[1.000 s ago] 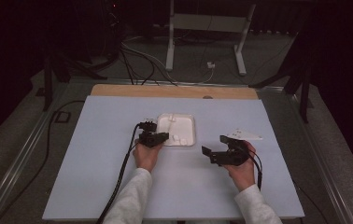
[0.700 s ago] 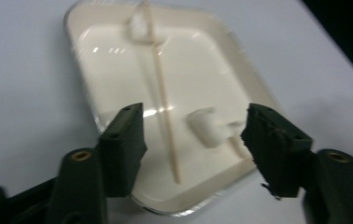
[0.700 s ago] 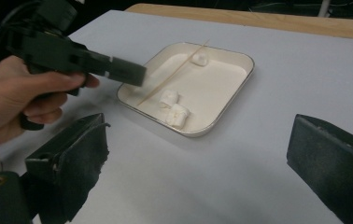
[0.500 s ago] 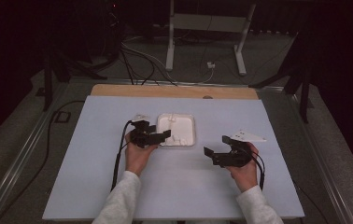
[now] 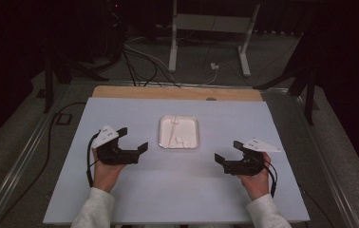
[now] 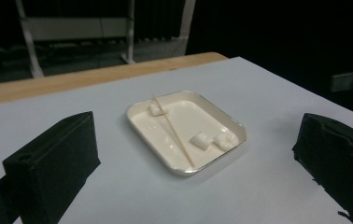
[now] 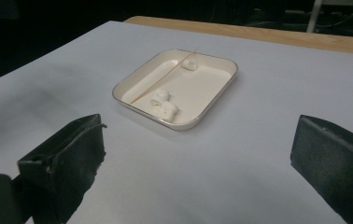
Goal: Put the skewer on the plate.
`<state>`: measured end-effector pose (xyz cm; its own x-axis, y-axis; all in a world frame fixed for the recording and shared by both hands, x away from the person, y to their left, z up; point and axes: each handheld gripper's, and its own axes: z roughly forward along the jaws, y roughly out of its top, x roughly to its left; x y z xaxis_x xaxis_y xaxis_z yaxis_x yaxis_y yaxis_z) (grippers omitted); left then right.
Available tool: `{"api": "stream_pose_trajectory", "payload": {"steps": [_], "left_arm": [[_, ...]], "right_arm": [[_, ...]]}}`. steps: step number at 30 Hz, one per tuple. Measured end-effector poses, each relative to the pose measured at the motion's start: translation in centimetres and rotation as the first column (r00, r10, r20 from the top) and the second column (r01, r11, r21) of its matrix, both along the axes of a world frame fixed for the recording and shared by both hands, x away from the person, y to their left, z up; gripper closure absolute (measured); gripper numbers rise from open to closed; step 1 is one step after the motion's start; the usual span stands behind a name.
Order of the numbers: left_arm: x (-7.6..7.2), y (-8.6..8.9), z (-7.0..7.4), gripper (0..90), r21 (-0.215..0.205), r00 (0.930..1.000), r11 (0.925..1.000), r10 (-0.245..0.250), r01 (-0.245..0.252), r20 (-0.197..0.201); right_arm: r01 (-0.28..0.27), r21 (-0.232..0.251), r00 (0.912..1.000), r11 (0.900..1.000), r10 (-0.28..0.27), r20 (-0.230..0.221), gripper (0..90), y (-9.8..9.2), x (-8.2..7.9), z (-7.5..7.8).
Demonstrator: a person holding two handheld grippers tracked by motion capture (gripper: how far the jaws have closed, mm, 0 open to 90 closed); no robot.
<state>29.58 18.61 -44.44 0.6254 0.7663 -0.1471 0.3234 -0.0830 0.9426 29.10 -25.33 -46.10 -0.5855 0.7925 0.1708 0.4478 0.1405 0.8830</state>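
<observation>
A small white tray [image 5: 162, 138] sits mid-table, holding a thin wooden skewer [image 6: 174, 133] and three white marshmallow-like pieces [image 6: 200, 140]. The skewer lies diagonally across the tray and one piece [image 7: 189, 64] rests by its far end. My left gripper [image 5: 134, 138] hovers left of the tray; its jaws have just been opening and now stand open with nothing between them. Right of the tray, a little nearer the person, my right gripper [image 5: 227, 151] is open and holds nothing. In both gripper views the tray [image 6: 184, 171] [image 7: 184, 125] lies ahead, between the wide-apart jaws.
A pale blue sheet [image 5: 120, 199] covers the table, with a wooden strip [image 5: 135, 92] bare along its far edge. Cables [image 5: 144, 59] and metal stand legs [image 5: 173, 47] lie on the dark floor beyond. A black cable [image 5: 90, 166] trails from the left gripper.
The left gripper has moved away from the tray's left edge, leftward and up, and its jaws have spread. The right gripper has drifted slightly right and toward the person.
</observation>
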Motion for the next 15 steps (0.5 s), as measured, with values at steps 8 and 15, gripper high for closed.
{"api": "stream_pose_trajectory", "payload": {"steps": [8,15], "left_arm": [[-2.5,3.2,-0.6,0.7,0.011,0.9974,0.9989,0.044,-0.045,0.057],[-3.2,4.8,-1.3,0.6,0.008,0.9908,0.9928,0.119,-0.119,0.065]], "right_arm": [[0.010,-0.034,0.9990,0.999,-0.009,0.044,1.9,-1.4,-0.9,-0.6],[0.013,-0.035,0.9927,0.999,-0.009,0.120,1.9,-2.3,-1.8,-0.5]]}}
